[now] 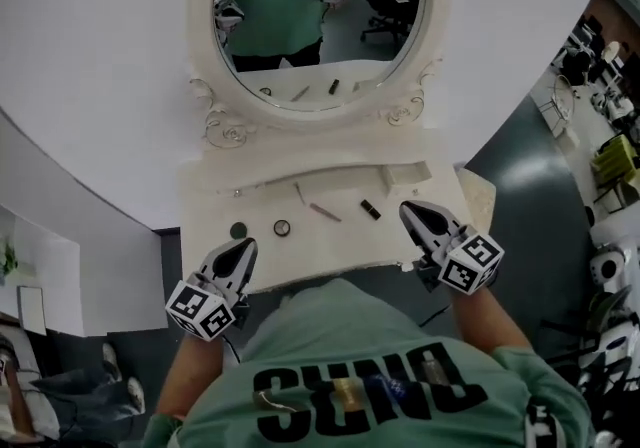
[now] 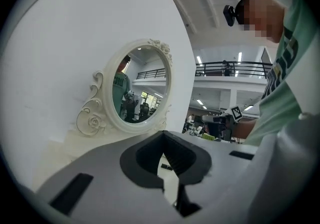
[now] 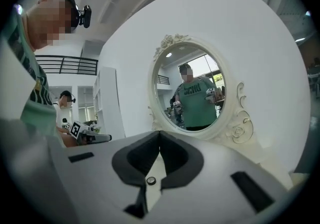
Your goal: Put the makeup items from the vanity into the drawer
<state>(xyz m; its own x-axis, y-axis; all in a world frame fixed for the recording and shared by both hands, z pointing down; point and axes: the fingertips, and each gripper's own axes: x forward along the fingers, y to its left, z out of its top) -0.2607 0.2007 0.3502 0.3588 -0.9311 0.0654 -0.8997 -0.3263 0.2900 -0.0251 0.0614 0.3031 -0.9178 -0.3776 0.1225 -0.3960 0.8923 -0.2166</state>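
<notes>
Your left gripper (image 1: 243, 250) sits at lower left of the head view, by the front edge of the white vanity top (image 1: 215, 208). Its jaws are closed tip to tip w/ nothing between them. Your right gripper (image 1: 408, 210) is at centre right, by the vanity's right end, jaws also together & empty.

5 makeup items lie on the top btwn the 2 grippers:
- a small dark round piece (image 1: 238, 230), nearest the left gripper
- a round black compact w/ a pale ring (image 1: 282, 228), just beside it
- a thin pale pencil (image 1: 299, 193), further back
- a pinkish-brown stick (image 1: 325, 212), at centre
- a short black lipstick tube (image 1: 371, 209), near the right gripper

Neither gripper touches any of them. The oval white-framed mirror (image 1: 320, 36) at top centre reflects you & both grippers.
</notes>
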